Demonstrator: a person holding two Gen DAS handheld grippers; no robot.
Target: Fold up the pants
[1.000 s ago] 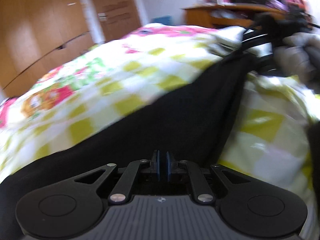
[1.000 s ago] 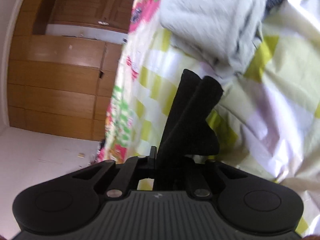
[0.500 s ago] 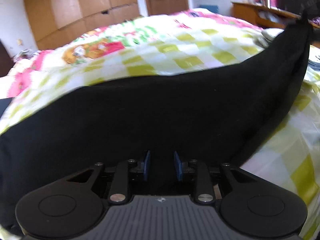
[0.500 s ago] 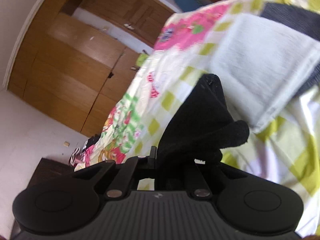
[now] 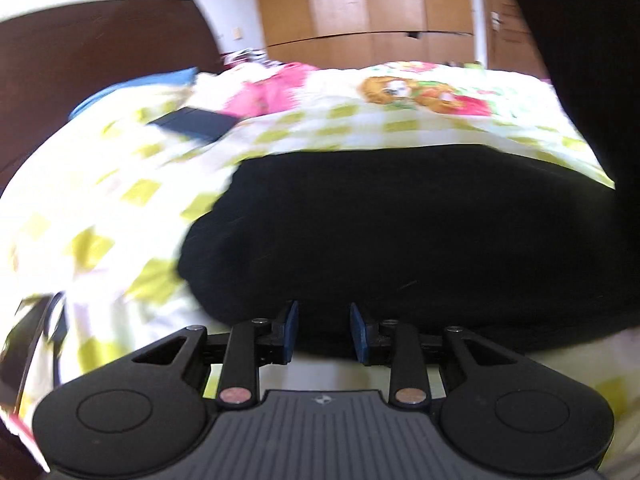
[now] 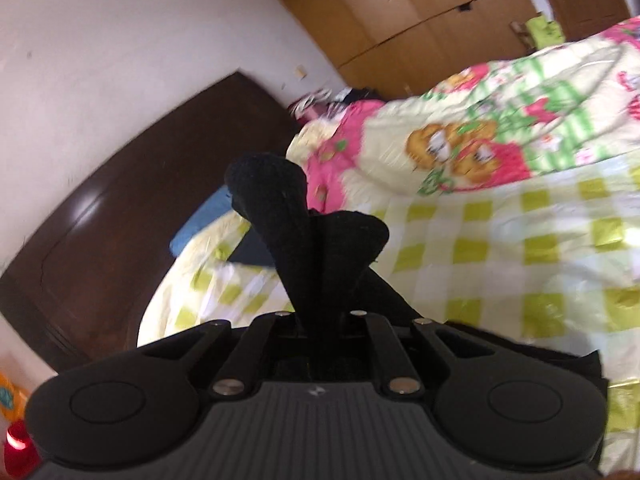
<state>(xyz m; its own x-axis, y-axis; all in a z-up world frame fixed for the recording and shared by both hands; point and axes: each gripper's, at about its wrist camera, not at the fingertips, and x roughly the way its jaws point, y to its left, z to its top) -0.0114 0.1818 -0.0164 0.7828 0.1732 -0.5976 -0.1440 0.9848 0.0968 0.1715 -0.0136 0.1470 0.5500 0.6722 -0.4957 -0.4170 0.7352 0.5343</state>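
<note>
Bedroom with wooden wardrobes [image 5: 384,12] along the far wall, dark brown headboard [image 6: 100,236] on the left, bed [image 5: 92,184] covered by a yellow-green checked quilt with a cartoon bear print.

One pair of black pants [image 5: 400,232] lies across the near part of the bed. Most of it is flat on the quilt; one end rises off the bed along the right edge of the left view.

Left tool [image 5: 323,332]: blue pads [image 5: 291,330] set moderately apart, nothing between them, sitting at the near edge of the pants. Whether the pads touch the cloth, cannot tell.

Right tool [image 6: 320,332]: clamped on a bunched end of the pants [image 6: 296,240]; the cloth sticks up past the tips in two rounded lobes. Its pads are hidden by the fabric.

Risks, as judgement:
- Right grip holds a thick wad, not a clean edge; layers could slide out unevenly, so the fold lands crooked.
- Left tool holds nothing, so pulling with the right alone could drag the whole garment over the slick quilt instead of folding it.
- Soft, wrinkled quilt may leave creases under the fold.
- Both views are motion-blurred; fast motion could flip the loose end off target.

Counts: pants 1; tools 2; dark flat item [image 5: 196,124] near the pillows 1, identity unclear; blue pillow or cloth [image 6: 200,220] 1; headboard 1. Small red and orange bits at the lower left of the right view, cannot identify.
</note>
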